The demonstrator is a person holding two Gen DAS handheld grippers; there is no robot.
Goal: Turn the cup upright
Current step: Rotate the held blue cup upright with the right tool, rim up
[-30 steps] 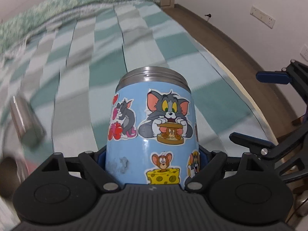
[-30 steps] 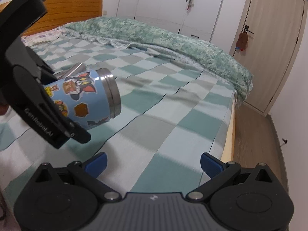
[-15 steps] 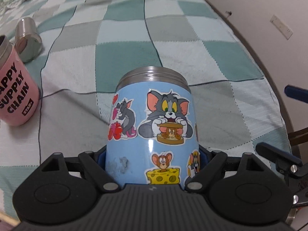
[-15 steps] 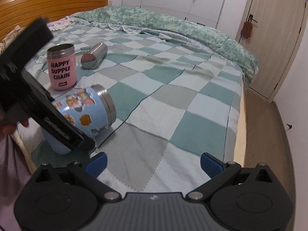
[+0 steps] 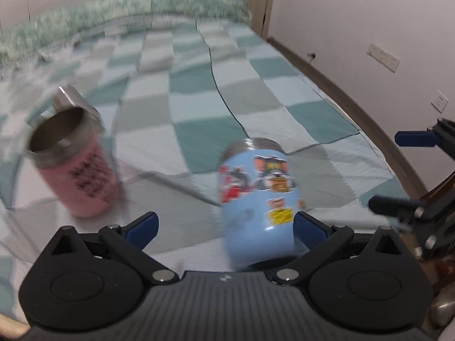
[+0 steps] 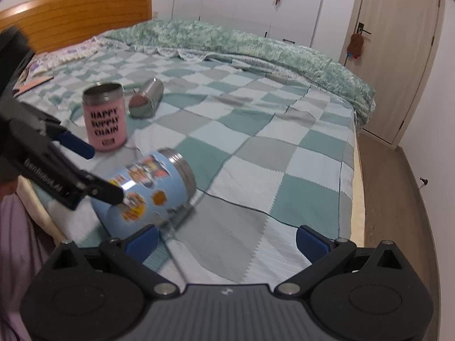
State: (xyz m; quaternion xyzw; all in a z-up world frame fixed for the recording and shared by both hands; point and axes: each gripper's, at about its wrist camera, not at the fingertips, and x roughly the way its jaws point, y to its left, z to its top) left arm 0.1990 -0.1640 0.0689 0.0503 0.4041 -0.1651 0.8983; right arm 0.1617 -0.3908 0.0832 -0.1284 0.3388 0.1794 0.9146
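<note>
our left gripper [image 5: 224,228] has its jaws spread, the blue cartoon-sticker cup [image 5: 257,199] loose between them, tilted on the checkered bedspread [image 6: 256,153], touching the right pad. right gripper [image 6: 224,241] is apart too, holding nothing, near as backup.

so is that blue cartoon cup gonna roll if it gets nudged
Probably: the blue cup is a round cylinder, tilted with its steel rim off the checked blanket. That soft cloth may slow it. Its glossy, stickered wall looks slippery.

A home bedroom: checkered bedspread [image 6: 256,142], wooden headboard [image 6: 74,14], wardrobe doors [image 6: 241,2].
</note>
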